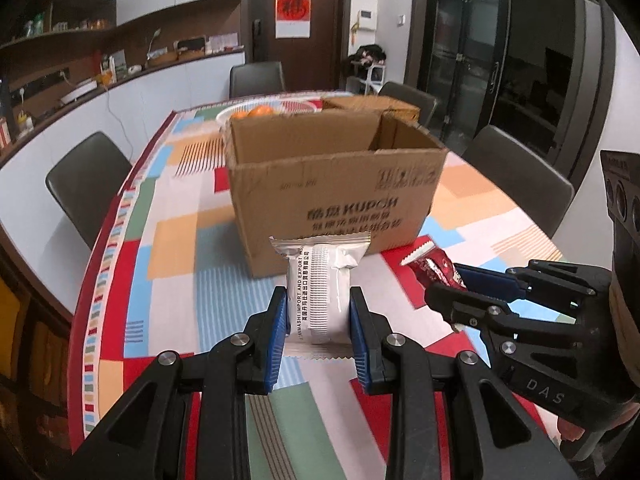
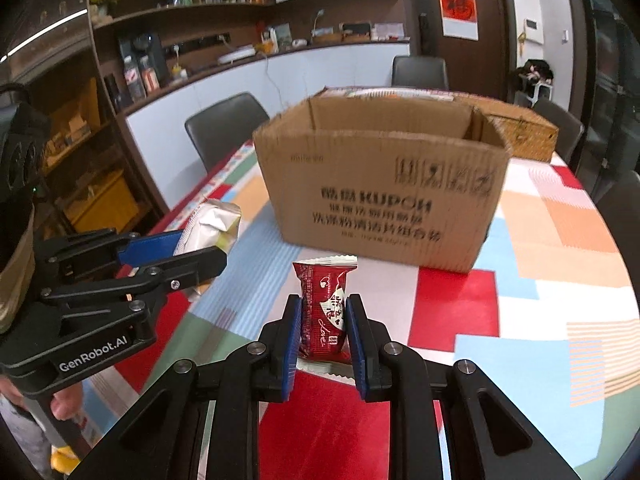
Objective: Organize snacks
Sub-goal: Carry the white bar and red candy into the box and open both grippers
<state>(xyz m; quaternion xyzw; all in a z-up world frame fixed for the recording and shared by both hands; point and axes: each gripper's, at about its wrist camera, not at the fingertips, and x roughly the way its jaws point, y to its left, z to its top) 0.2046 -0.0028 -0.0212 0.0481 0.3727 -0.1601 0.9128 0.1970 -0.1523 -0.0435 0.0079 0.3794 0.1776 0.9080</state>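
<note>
My left gripper (image 1: 319, 303) is shut on a silver-white snack packet (image 1: 320, 284) and holds it above the table, in front of the open cardboard box (image 1: 336, 184). My right gripper (image 2: 322, 316) is shut on a red snack packet (image 2: 325, 312), also held short of the box (image 2: 380, 188). The right gripper (image 1: 444, 282) with its red packet (image 1: 434, 268) shows at the right of the left wrist view. The left gripper (image 2: 200, 246) with the silver packet (image 2: 212, 224) shows at the left of the right wrist view. The box's inside is hidden.
The table has a colourful patchwork cloth (image 1: 176, 248). Behind the box stand a plate of oranges (image 1: 260, 112) and a woven basket (image 2: 524, 132). Dark chairs (image 1: 86, 180) ring the table. A counter with clutter (image 2: 240, 56) runs along the left wall.
</note>
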